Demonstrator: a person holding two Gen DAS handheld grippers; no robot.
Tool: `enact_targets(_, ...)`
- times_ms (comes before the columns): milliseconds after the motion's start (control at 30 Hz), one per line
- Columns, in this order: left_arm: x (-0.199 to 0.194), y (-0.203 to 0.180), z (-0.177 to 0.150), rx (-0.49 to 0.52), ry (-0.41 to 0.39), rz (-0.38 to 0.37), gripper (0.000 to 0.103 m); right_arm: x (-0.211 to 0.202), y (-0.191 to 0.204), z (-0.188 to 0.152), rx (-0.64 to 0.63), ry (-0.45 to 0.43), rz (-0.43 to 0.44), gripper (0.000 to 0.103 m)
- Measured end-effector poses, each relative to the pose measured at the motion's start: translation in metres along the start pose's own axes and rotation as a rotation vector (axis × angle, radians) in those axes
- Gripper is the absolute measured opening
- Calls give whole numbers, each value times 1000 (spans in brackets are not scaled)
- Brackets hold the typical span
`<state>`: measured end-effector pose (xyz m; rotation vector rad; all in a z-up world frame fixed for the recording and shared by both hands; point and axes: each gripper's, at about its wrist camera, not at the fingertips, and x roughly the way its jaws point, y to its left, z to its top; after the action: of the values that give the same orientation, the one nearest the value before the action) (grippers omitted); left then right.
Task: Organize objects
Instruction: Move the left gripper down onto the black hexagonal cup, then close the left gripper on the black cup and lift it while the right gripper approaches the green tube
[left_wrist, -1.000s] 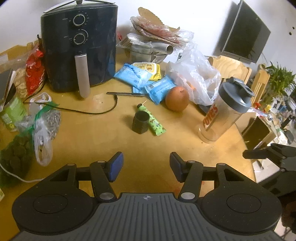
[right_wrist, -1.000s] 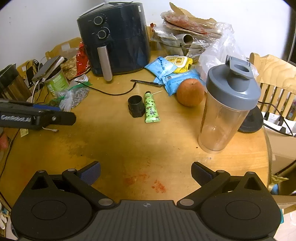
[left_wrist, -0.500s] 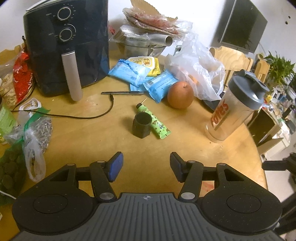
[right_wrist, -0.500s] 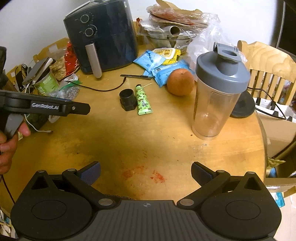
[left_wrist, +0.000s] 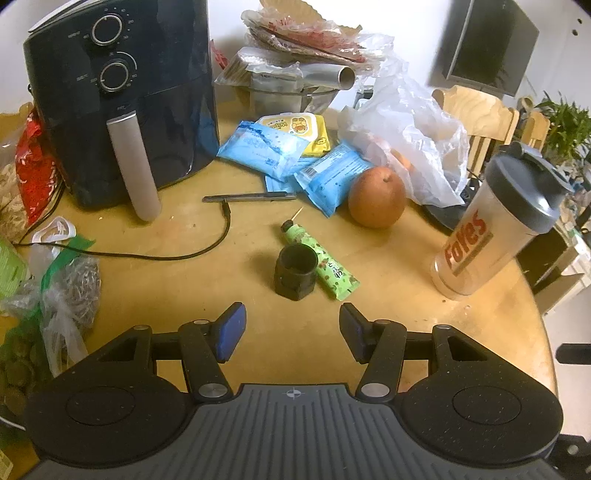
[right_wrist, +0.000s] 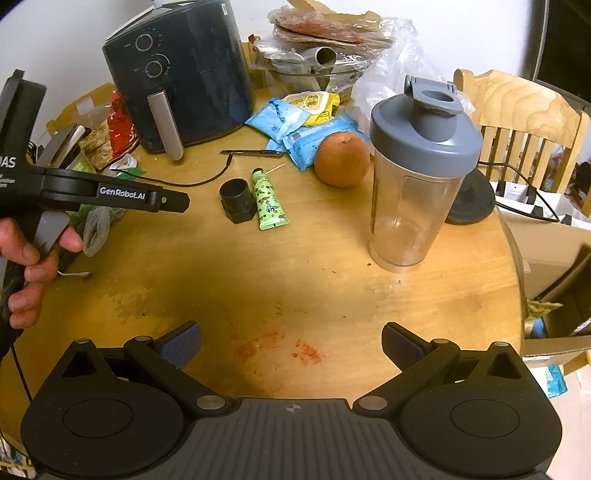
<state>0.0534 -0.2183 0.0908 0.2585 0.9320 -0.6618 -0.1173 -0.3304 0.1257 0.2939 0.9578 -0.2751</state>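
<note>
Both hand-held grippers (left_wrist: 291, 326) (right_wrist: 291, 345) gape empty; only the right view shows the hand (right_wrist: 26, 266).

Air fryer (left_wrist: 122, 103) top cut by upper frame edge, red snack bag (left_wrist: 31, 166) partly behind it, fruit inside plastic bag (left_wrist: 410, 147) blurred, chair (right_wrist: 524, 125) cut off at right, hand (right_wrist: 26, 266) cut off at left, dial markings too small to read.
</note>
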Motion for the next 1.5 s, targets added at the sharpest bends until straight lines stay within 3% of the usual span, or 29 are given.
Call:
enact_targets(100,6,1,2,4,-4,8,78,0,-1,0,3,2,-7,103)
enact_targets(767,64,-3,18,15,-22,32,76,-3,-27,-9,90,25,-61,103)
enact_targets(900,77,-5,21,23,-18,41,63,-3,-34,-13,111,31,-73,103)
enact_targets(1000,87,-6,21,23,-23,51,59,-4,-37,-16,121,34,-80,103)
enact_targets(1067,96,-6,22,34,-7,45,40,-5,-38,-17,125,38,-83,103)
enact_targets(1100,98,-6,22,33,-6,35,38,-4,-39,-18,125,40,-84,103)
enact_targets(1500,71,-4,23,32,-3,27,37,5,-35,-11,61,44,-53,103)
